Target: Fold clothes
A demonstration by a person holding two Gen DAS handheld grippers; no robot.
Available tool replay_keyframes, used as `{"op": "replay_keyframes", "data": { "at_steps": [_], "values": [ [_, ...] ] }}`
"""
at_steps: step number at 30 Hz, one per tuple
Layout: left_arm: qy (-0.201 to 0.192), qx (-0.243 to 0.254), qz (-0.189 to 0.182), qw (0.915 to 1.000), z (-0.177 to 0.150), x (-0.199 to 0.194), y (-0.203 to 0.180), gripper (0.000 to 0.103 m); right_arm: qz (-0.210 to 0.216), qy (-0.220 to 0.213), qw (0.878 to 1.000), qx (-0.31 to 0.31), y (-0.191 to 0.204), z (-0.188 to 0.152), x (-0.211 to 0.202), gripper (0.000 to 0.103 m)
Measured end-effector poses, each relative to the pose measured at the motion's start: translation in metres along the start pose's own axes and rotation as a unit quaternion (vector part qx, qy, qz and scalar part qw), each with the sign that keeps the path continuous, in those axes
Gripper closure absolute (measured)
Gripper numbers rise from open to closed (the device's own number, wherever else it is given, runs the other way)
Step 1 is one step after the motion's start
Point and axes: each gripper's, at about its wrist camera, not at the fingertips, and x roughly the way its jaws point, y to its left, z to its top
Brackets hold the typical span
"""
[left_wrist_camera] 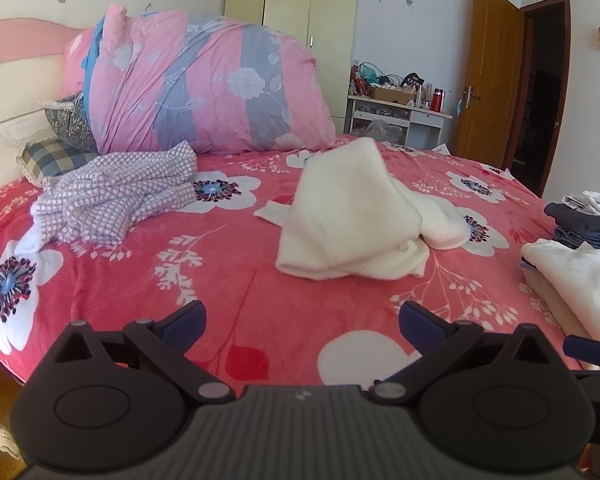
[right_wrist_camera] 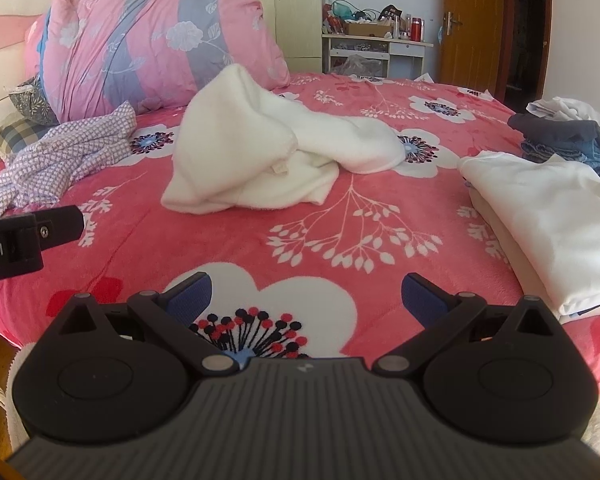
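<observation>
A crumpled white fleece garment (left_wrist_camera: 352,216) (right_wrist_camera: 260,152) lies in a heap in the middle of the red flowered bedspread (left_wrist_camera: 220,280) (right_wrist_camera: 220,240). A rumpled lilac checked garment (left_wrist_camera: 116,196) (right_wrist_camera: 68,152) lies to its left, near the pillows. My left gripper (left_wrist_camera: 302,324) hovers open over the bed's near edge, short of the white heap, nothing between its fingers. My right gripper (right_wrist_camera: 306,300) is likewise open and empty, over a white flower print. A folded white garment (left_wrist_camera: 576,280) (right_wrist_camera: 548,220) rests at the right edge.
A big pink and grey quilt bundle (left_wrist_camera: 204,80) (right_wrist_camera: 148,40) and pillows (left_wrist_camera: 56,156) fill the head of the bed. Dark and blue clothes (left_wrist_camera: 588,224) (right_wrist_camera: 568,140) are piled at far right. A wardrobe (left_wrist_camera: 292,12), cluttered desk (left_wrist_camera: 396,108) and open wooden door (left_wrist_camera: 496,68) stand behind.
</observation>
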Motion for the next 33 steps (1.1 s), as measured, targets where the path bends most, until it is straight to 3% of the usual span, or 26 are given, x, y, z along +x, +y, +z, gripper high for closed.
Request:
{"op": "replay_keyframes", "data": {
  "at_steps": [5,14,33],
  "values": [
    [0.012,-0.011,-0.006,0.9998,-0.0002,-0.0007,0.0012,0.000,0.003,0.004,1.000,0.005,-0.0014,-0.0013,0.0023,0.001],
    [0.002,-0.013,0.041,0.9991,-0.0003,0.0013,0.0020,0.000,0.008,0.013,1.000,0.014,-0.0030,-0.0023,0.0053,0.001],
    [0.016,-0.012,0.016,0.9997,-0.0007,0.0018,0.0034,0.000,0.011,0.016,1.000,0.015,-0.0024,-0.0038,0.0074,0.001]
  ]
}}
